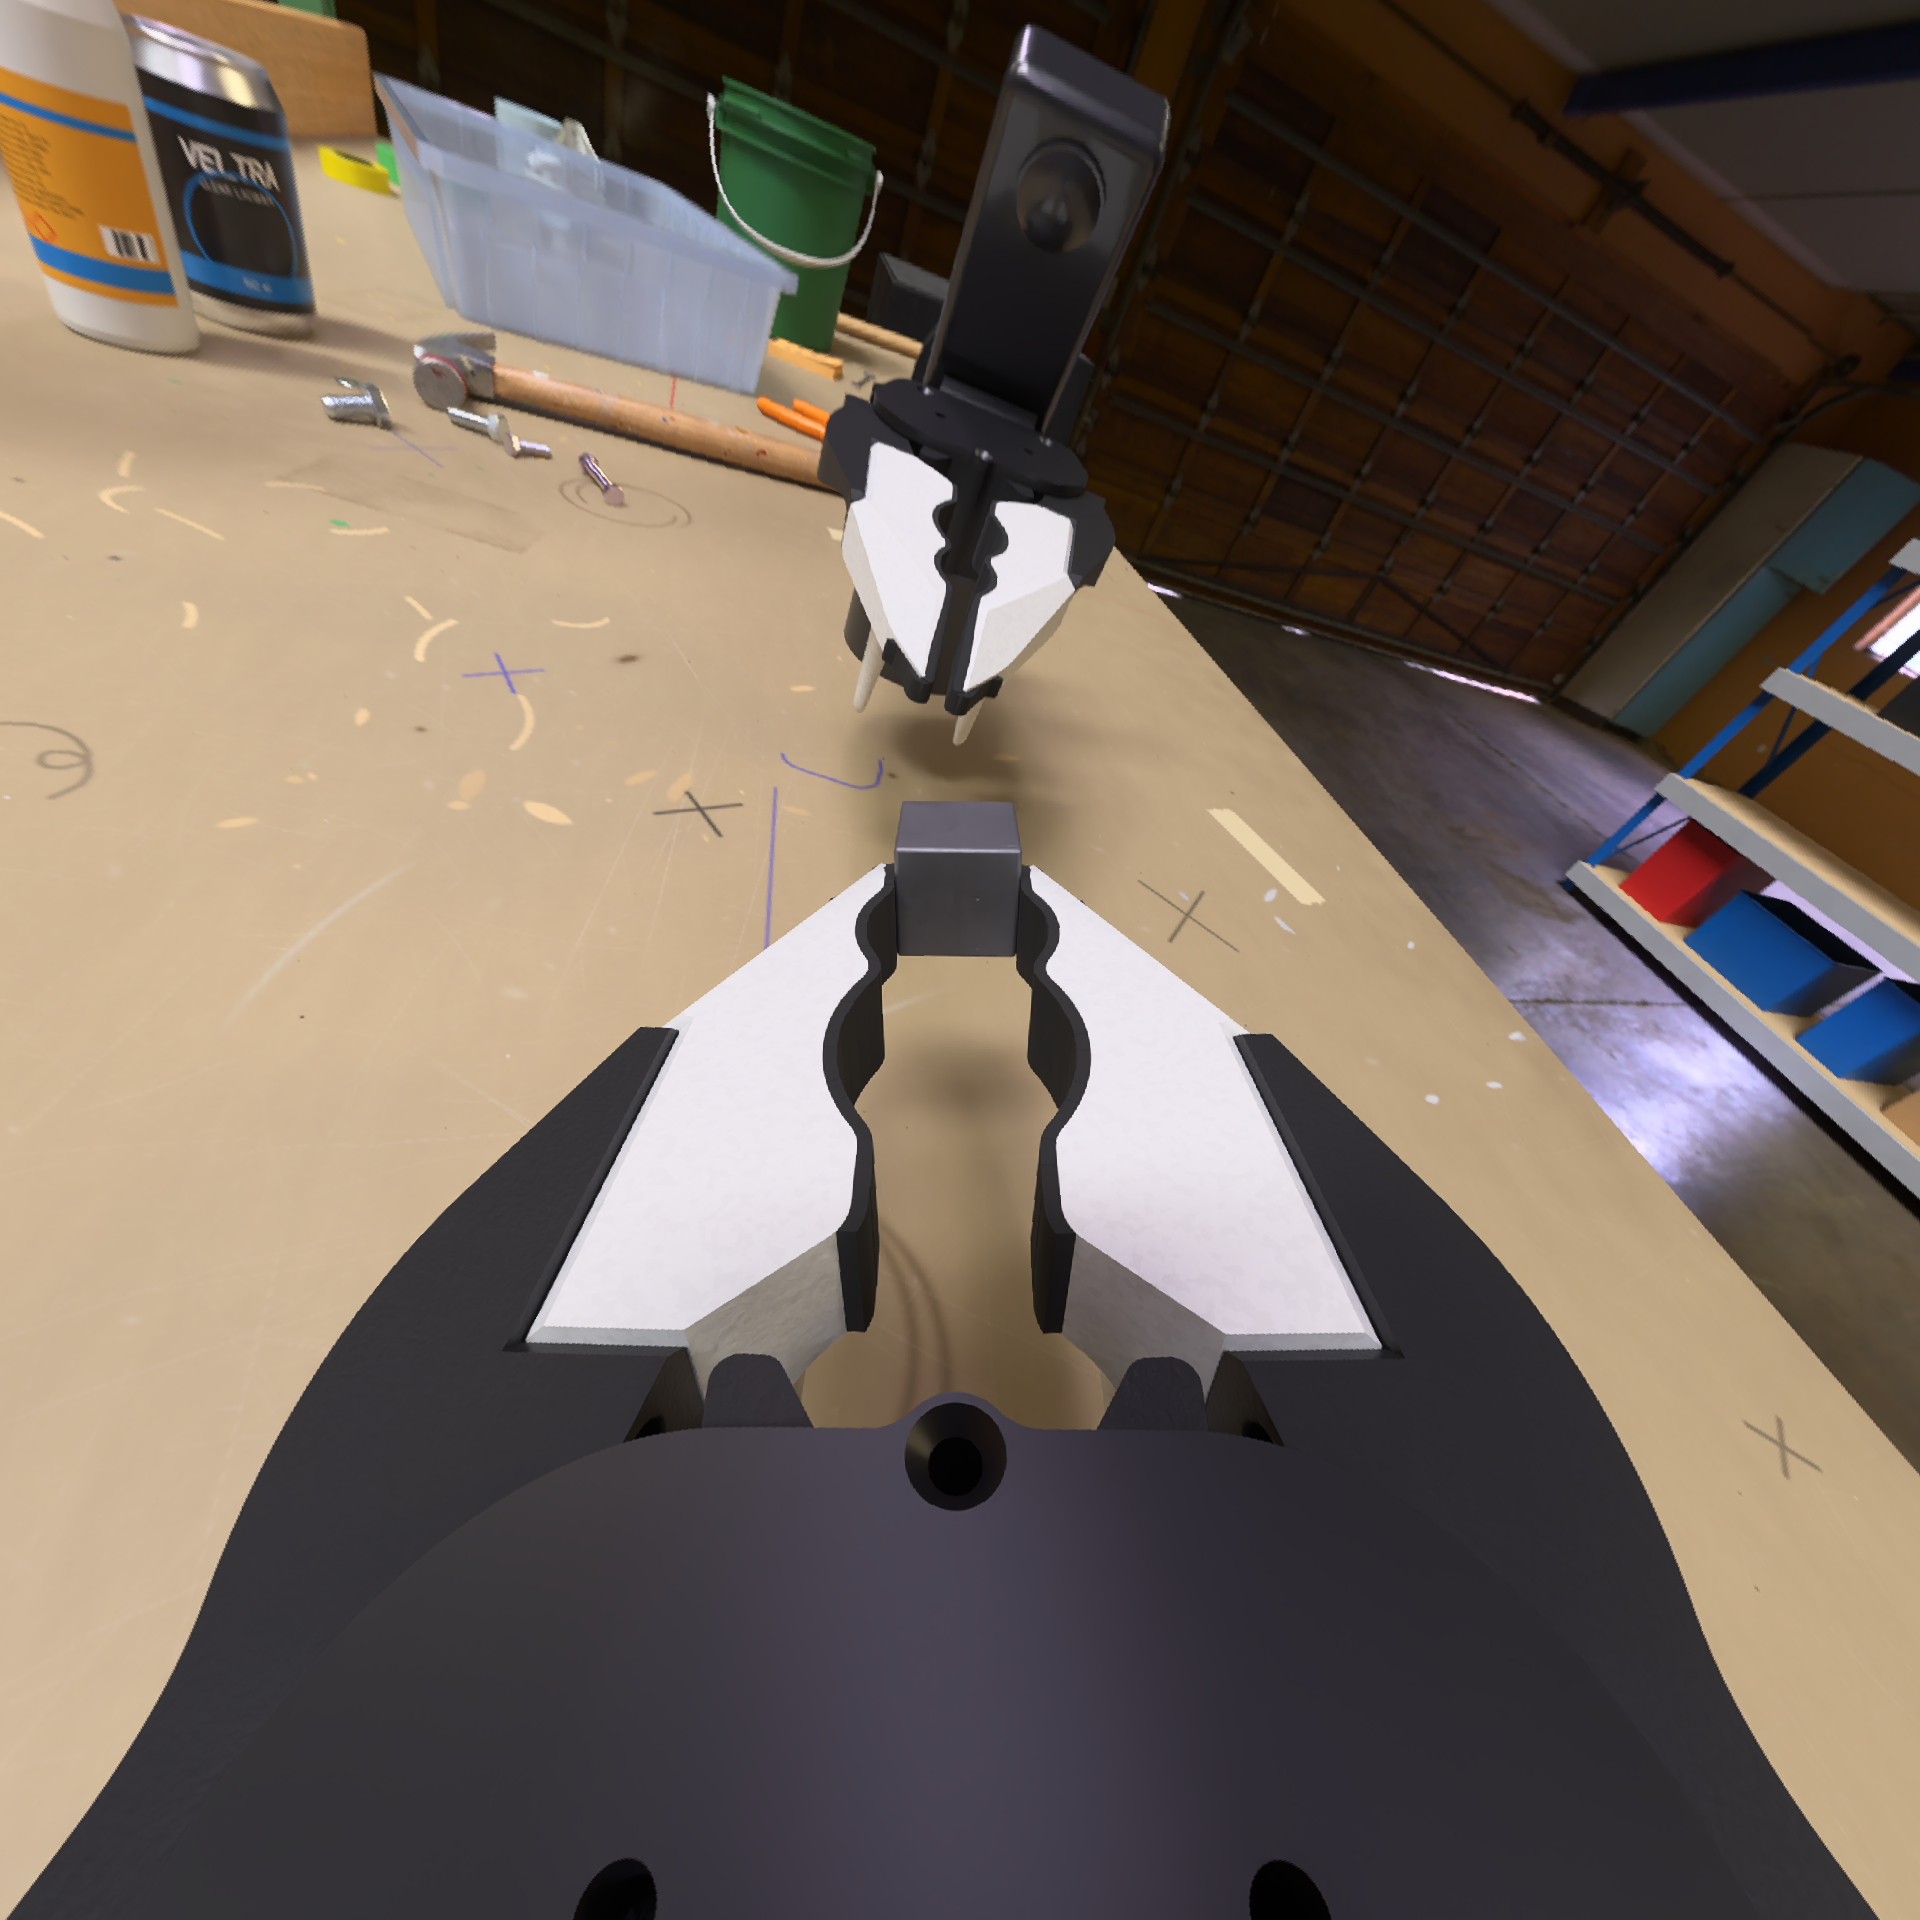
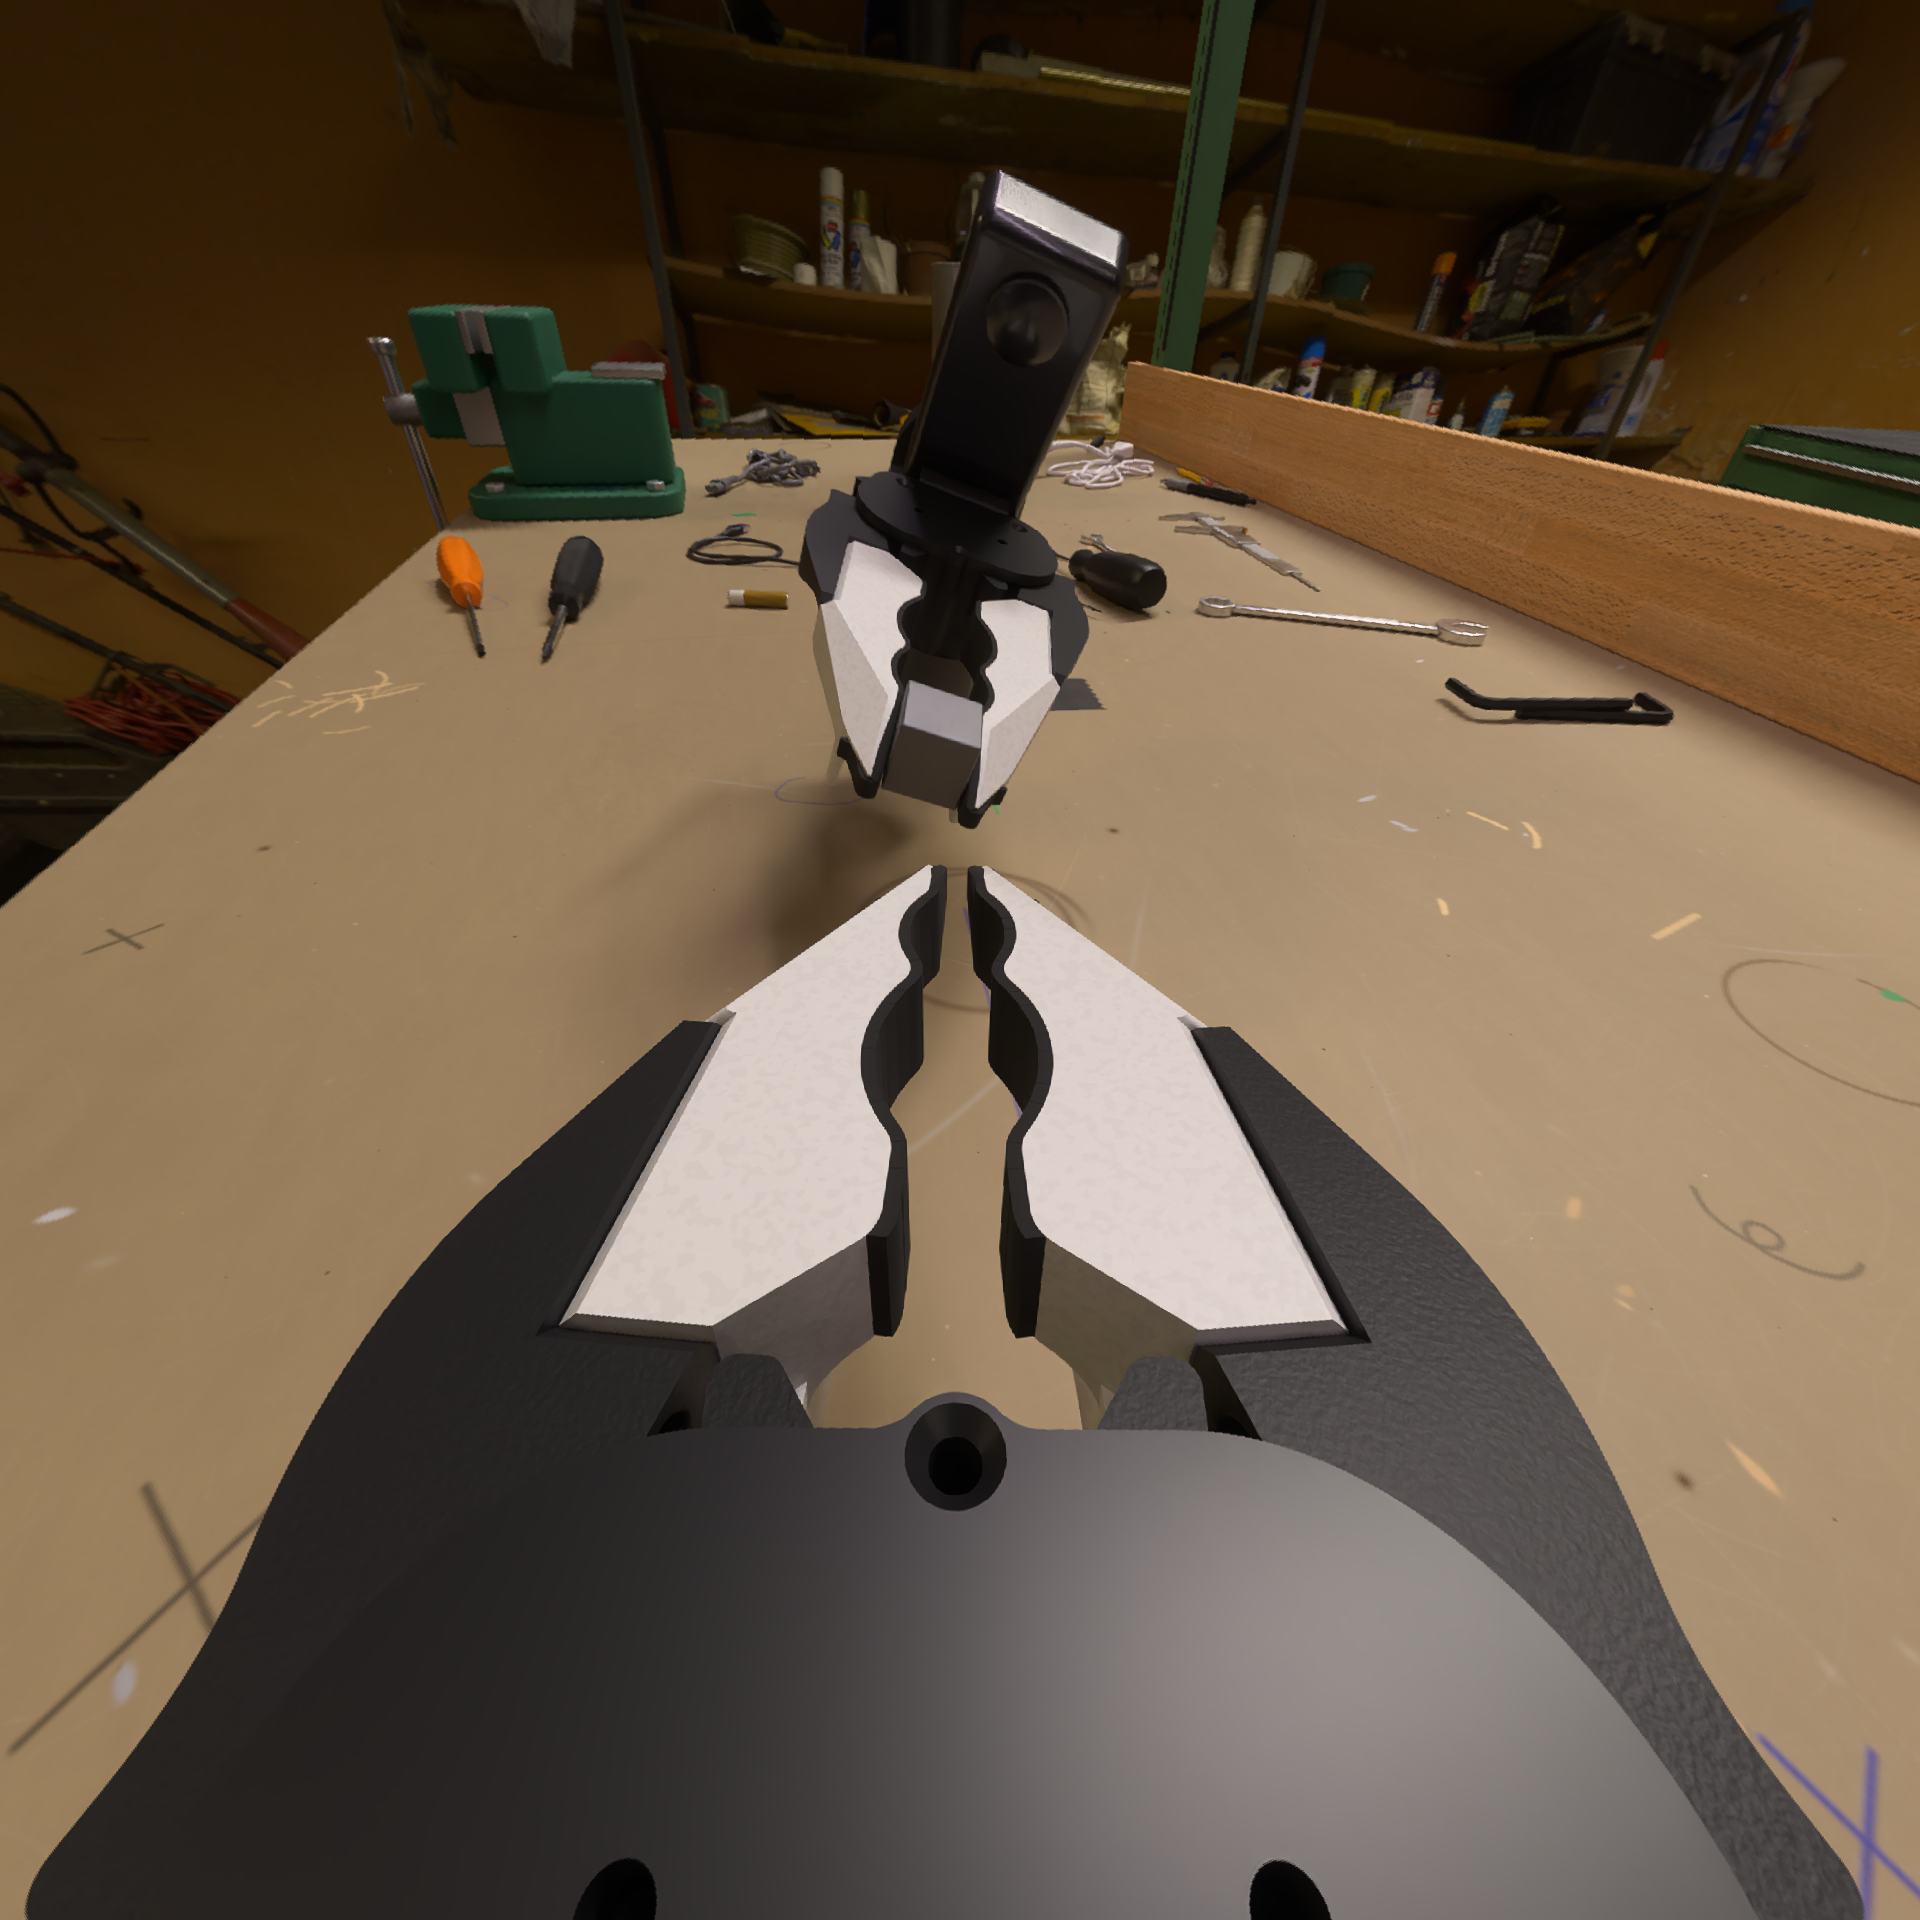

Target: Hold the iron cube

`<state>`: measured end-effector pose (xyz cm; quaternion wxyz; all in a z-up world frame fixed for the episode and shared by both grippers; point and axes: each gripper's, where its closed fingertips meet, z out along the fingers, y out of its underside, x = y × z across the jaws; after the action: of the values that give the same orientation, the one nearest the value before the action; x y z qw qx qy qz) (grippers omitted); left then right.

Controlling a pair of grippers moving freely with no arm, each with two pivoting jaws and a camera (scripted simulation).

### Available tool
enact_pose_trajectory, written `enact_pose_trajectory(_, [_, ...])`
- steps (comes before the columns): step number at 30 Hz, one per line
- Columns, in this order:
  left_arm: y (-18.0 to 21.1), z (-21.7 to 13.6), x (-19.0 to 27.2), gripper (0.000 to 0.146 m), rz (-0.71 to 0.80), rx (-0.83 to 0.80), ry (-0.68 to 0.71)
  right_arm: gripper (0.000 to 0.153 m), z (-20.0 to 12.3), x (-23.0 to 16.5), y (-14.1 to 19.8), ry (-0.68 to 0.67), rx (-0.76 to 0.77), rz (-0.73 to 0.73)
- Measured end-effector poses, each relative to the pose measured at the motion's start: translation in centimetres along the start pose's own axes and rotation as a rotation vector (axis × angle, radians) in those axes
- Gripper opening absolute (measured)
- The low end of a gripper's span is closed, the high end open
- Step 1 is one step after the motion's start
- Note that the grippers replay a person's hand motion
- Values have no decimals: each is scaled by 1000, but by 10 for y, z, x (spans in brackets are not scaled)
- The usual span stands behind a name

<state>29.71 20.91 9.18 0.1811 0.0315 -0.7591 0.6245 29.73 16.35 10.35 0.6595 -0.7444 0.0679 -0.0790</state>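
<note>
Because the left gripper [image 1: 956,883] pinches the iron cube [image 1: 956,878] only at its fingertips, clear above the counter [image 1: 312,935], we judge a heavy block could slip out, while the right gripper [image 2: 957,883] hangs nearly closed, empty.

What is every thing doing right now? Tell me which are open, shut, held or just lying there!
left gripper: shut on the iron cube, above the table
iron cube: held between the left fingers, off the table
right gripper: shut, holding nothing
hammer: lying flat on the table
green vise: standing upright, nothing clamped
clear bin: sitting open, no lid
</note>
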Motion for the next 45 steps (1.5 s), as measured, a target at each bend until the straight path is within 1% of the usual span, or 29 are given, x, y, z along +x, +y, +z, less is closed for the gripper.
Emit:
enact_pose_trajectory(2, [1, 1, 0, 22, -6, -13, 8, 4, 0, -1, 0, -7, 5, 4])
enact_pose_trajectory(5, [-3, -3, -1, 22, -10, 21, 0, 4, 2, -1, 6, 4, -35, -13])
enact_pose_trajectory(10, [-3, -2, -1, 22, 4, 18, -7, 4, 2, 0, 4, -2, -28, 3])
enact_pose_trajectory(13, [-5, -4, -8, 22, 23, 24, -55, 4, 2, 7, 5, 68, -48, -7])
enact_pose_trajectory(15, [-4, -7, -13, 22, 36, 17, -97, 6, 3, 12, 7, 128, -74, -49])
enact_pose_trajectory(16, [-3, -8, -15, 22, 35, 14, -109, 10, 4, 13, 10, 148, -98, -72])
enact_pose_trajectory(19, [-2, -10, -16, 22, 24, 9, -112, 17, 4, 19, 23, 203, -202, -132])
enact_pose_trajectory(21, [0, -9, -16, 22, 21, -9, -108, 16, 5, 22, 26, 242, -241, -194])
enact_pose_trajectory(22, [1, -8, -16, 22, 17, -18, -107, 13, 5, 23, 28, 264, -270, -235])
enact_pose_trajectory(25, [3, -7, -18, 22, 10, -34, -113, 9, 8, 26, 38, 319, -431, -381])
enact_pose_trajectory(27, [5, -5, -20, 22, 10, -51, -130, 8, 11, 30, 41, 367, -501, -472])
enact_pose_trajectory(29, [8, -3, -23, 22, 20, -73, -156, 8, 10, 36, 44, 431, -555, -532])
enact_pose_trajectory(31, [11, -1, -25, 22, 34, -99, -185, 8, 8, 42, 46, 483, -582, -563])
enact_pose_trajectory(35, [15, 1, -30, 22, 35, -129, -212, 10, 8, 50, 51, 544, -616, -622])
enact_pose_trajectory(38, [16, 2, -31, 22, 39, -140, -224, 1, 8, 54, 56, 570, -641, -663])
enact_pose_trajectory(41, [18, 4, -33, 22, 59, -161, -246, 0, 10, 57, 57, 588, -642, -663])
enact_pose_trajectory(45, [19, 4, -39, 22, 59, -168, -282, 0, 9, 65, 60, 646, -681, -702])
